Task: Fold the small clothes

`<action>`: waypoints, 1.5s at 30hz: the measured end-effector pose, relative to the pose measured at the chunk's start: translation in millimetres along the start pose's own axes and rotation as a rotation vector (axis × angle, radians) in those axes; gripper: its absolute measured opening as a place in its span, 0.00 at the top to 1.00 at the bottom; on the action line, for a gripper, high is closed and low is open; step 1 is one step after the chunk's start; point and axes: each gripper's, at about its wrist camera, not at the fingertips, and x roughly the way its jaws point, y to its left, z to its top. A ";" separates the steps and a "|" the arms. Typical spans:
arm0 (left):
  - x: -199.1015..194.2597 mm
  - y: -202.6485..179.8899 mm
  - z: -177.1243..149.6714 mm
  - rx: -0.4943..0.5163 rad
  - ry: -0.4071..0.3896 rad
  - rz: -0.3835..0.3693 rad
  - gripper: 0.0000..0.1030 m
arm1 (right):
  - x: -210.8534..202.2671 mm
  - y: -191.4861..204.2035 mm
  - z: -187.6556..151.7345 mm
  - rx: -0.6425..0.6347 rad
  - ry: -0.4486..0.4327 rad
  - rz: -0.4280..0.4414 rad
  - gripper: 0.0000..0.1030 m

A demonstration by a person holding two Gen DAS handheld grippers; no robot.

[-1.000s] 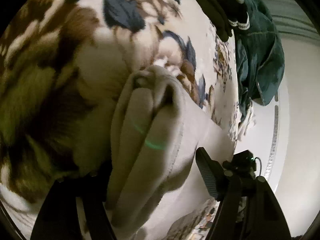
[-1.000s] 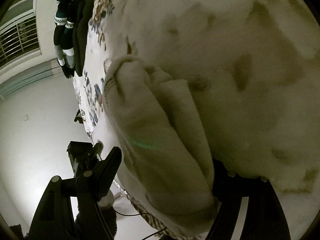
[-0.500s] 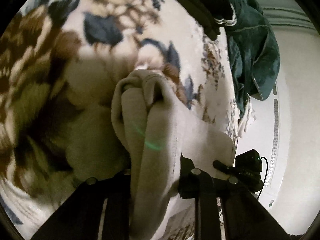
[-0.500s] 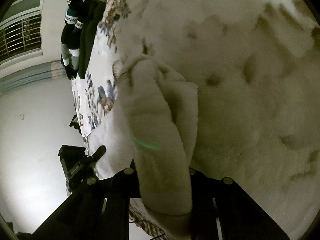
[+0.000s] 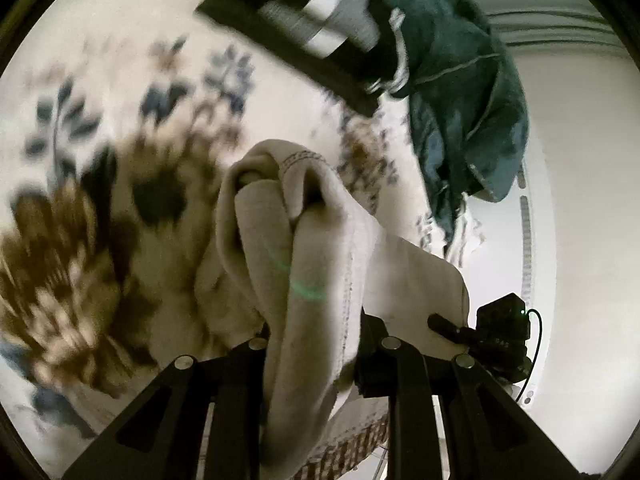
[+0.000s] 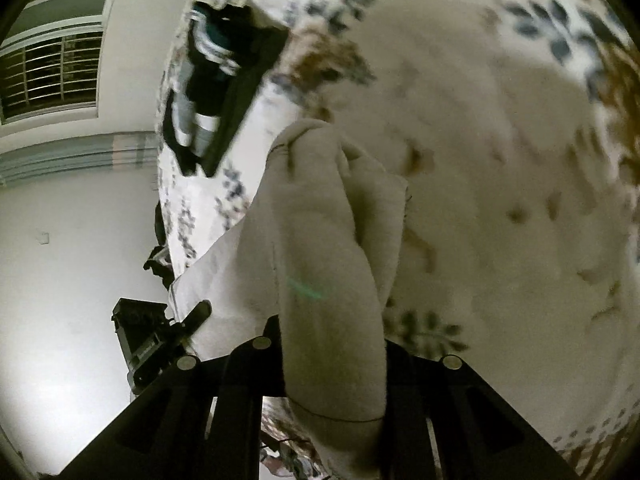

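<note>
A beige garment (image 5: pixel 304 248) hangs bunched between both grippers over a floral bedspread (image 5: pixel 132 92). My left gripper (image 5: pixel 312 344) is shut on one end of it, the cloth pinched between the black fingers. My right gripper (image 6: pixel 332 344) is shut on the other end of the beige garment (image 6: pixel 320 240), which drapes over the fingers. Each view shows the other gripper: the right gripper (image 5: pixel 496 336) at the lower right of the left wrist view, the left gripper (image 6: pixel 160 340) at the lower left of the right wrist view.
A dark folded pile with black-and-white striped pieces (image 5: pixel 320 28) lies at the far side of the bed, next to a dark green garment (image 5: pixel 464 100). The same pile (image 6: pixel 216 92) shows in the right wrist view. A barred window (image 6: pixel 52 76) and white walls lie beyond the bed edge.
Both grippers went from open around the beige garment to shut on it. They have since lifted and drawn back, so more of the bedspread and the far pile shows.
</note>
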 end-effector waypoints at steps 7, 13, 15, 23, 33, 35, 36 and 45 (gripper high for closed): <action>-42.5 -47.5 92.1 0.079 -0.059 0.032 0.82 | -4.6 107.4 66.9 -0.084 -0.037 0.012 0.85; -53.0 -62.0 198.9 0.084 -0.137 0.042 0.82 | 18.4 186.0 159.7 -0.157 -0.054 0.023 0.85; -50.0 -58.0 235.5 0.085 -0.154 0.046 0.82 | 29.9 207.8 194.0 -0.179 -0.061 0.020 0.85; -10.0 -23.2 346.6 0.101 -0.147 0.166 0.79 | 113.9 246.1 315.1 -0.209 -0.054 -0.069 0.85; 11.3 -17.8 355.1 0.166 -0.154 0.504 0.30 | 150.6 258.6 331.4 -0.349 -0.115 -0.496 0.32; 9.7 -24.8 346.2 0.194 -0.182 0.583 0.11 | 148.9 268.3 319.1 -0.421 -0.152 -0.642 0.22; 8.6 -28.3 339.9 0.203 -0.195 0.617 0.10 | 148.9 271.5 312.3 -0.452 -0.168 -0.702 0.13; 12.5 -59.9 284.7 0.249 -0.238 0.808 0.02 | 132.3 294.0 241.6 -0.527 -0.290 -0.897 0.00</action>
